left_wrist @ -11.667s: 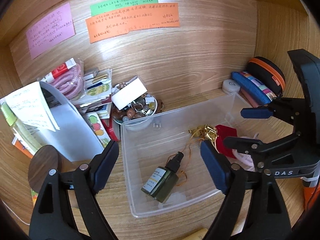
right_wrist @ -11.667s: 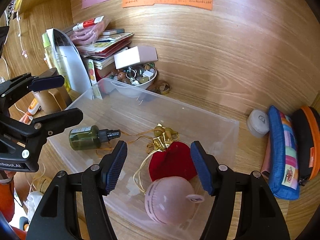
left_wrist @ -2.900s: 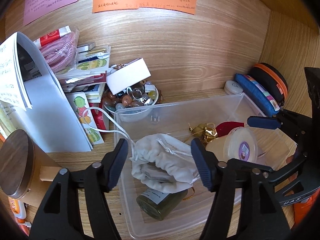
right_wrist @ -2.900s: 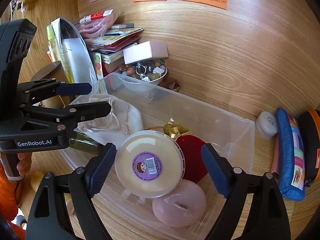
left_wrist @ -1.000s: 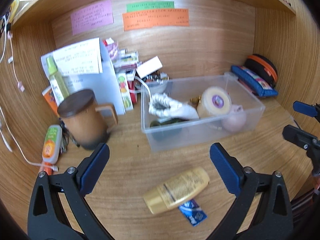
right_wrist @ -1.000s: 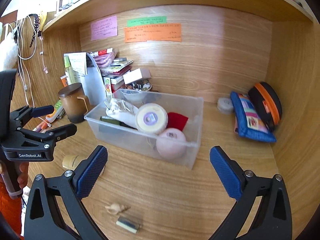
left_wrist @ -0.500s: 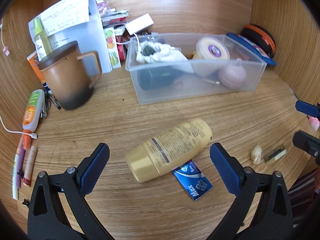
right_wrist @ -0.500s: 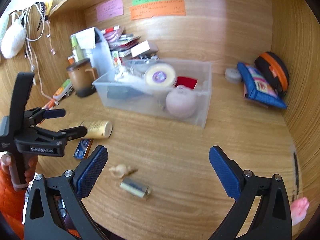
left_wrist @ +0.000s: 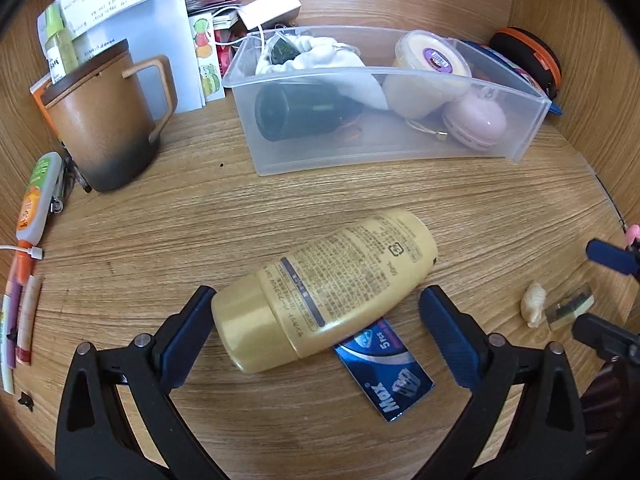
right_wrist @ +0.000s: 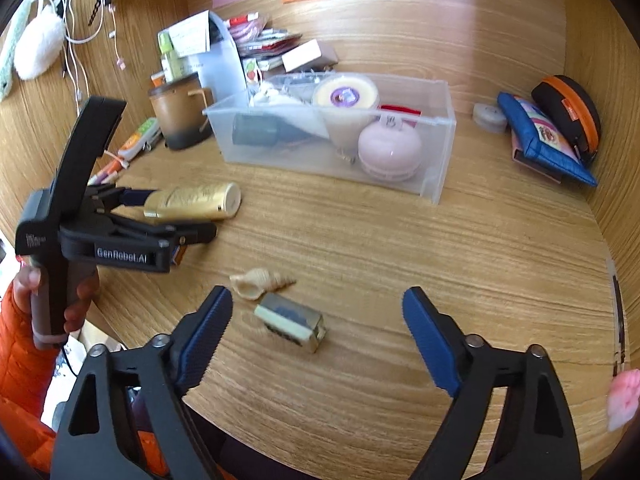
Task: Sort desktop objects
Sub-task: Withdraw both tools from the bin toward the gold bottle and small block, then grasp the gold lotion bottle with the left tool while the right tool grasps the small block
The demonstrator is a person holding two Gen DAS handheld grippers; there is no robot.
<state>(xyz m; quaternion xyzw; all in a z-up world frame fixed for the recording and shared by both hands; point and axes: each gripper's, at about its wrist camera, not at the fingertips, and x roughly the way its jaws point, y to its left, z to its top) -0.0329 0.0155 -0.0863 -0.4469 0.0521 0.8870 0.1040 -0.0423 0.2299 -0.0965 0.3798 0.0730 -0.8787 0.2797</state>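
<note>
A gold bottle (left_wrist: 324, 284) lies on its side on the desk, partly over a blue packet (left_wrist: 384, 372). My left gripper (left_wrist: 320, 332) is open, its jaws either side of the bottle's cap end, not closed on it. It shows in the right wrist view (right_wrist: 172, 216) around the bottle (right_wrist: 192, 200). My right gripper (right_wrist: 316, 332) is open and empty just above a small clear block (right_wrist: 290, 322) and a seashell (right_wrist: 260, 280). The clear bin (left_wrist: 536, 100) behind holds a white pouch (left_wrist: 320, 56), a round tub (left_wrist: 428, 64) and a pink case (left_wrist: 476, 124).
A brown lidded mug (left_wrist: 100, 120) stands left of the bin, with pens and a charger (left_wrist: 36, 204) at the far left. Papers and boxes (left_wrist: 132, 20) are stacked behind. Blue and orange pouches (right_wrist: 548, 136) lie by the right wall.
Both grippers pulled back from the bin and came down low over the desk front. My left gripper has closed in around the gold bottle; my right has neared the block and shell.
</note>
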